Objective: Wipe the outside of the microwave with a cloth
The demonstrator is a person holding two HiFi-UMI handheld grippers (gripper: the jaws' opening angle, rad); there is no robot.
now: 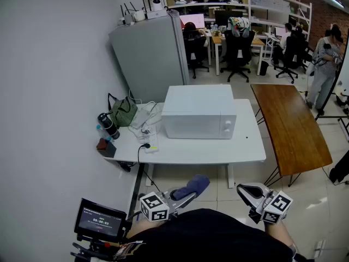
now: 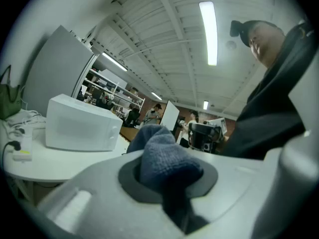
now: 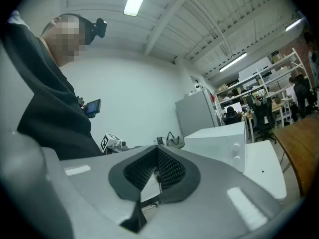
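The microwave (image 1: pixel 199 112) sits mid-table, door shut, dead ahead at 12 o'clock from the person and well apart from both grippers. The white table (image 1: pixel 240 149) it stands on hasn't been reached yet, so the wiping looks not started.

The blue cloth (image 1: pixel 193 186) is down at 6 o'clock from the microwave, bunched up and pinched in the left gripper (image 1: pixel 188 194), with a fat lump of it poking out past the jaws. The right gripper (image 1: pixel 242 190) has its jaws closed together with nothing in them.

What could go wrong, guessing from here:
- The cloth is wadded, not spread. Only a small lump would touch, so a hard jaw tip could scrape the casing.
- The two knobs (image 1: pixel 226 125) on the front right could get turned by a firm swipe.
- The power strip (image 1: pixel 150 142) and a tangle of cables (image 1: pixel 143 119) lie just beside the microwave at its 9 o'clock. Wiping that side could snag a cord or drag the strip.
- Pushing hard one-handed might slide the whole box. The empty right gripper could brace it.

Containers: a green bag (image 1: pixel 124 112) further out at 9 o'clock, contents not visible. A dark bottle (image 1: pixel 108 125) lies beside it, can't tell if anything's in it. The inside of the microwave is hidden too.
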